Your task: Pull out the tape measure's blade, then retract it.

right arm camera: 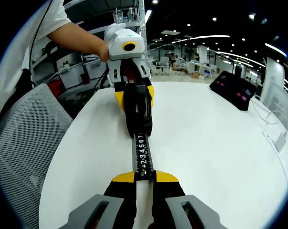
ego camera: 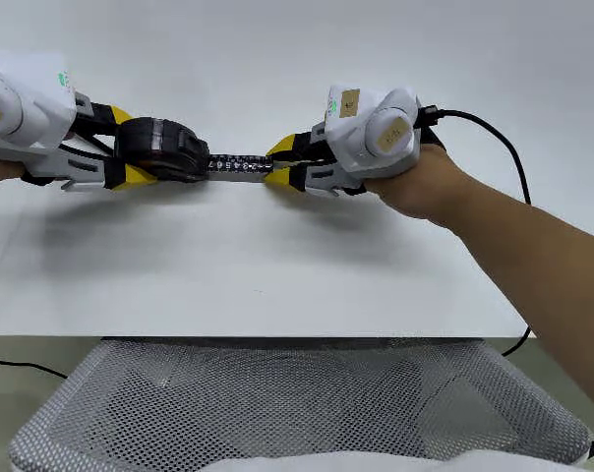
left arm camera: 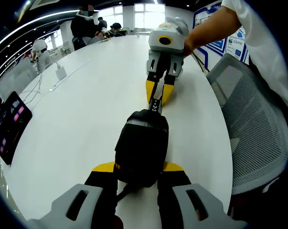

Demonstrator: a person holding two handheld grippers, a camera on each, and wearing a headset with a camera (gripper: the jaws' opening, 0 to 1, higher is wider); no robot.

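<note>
**Kid:** Why do the left gripper's [ego camera: 130,147] jaws squeeze the tape measure [ego camera: 164,147]?

**Helper:** To hold it steady over the bench [ego camera: 277,265]. The right gripper's [ego camera: 282,163] jaws pinch the blade's [ego camera: 240,164] end, ready to pull more out.

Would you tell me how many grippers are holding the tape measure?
2: the left gripper clamps the black case; the right gripper pinches the blade at its end.

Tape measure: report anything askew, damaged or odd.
Nothing stands out. The left gripper clamps the case, the right gripper pinches the end of the blade, and the short exposed stretch runs straight between them, with no kink or twist.
</note>
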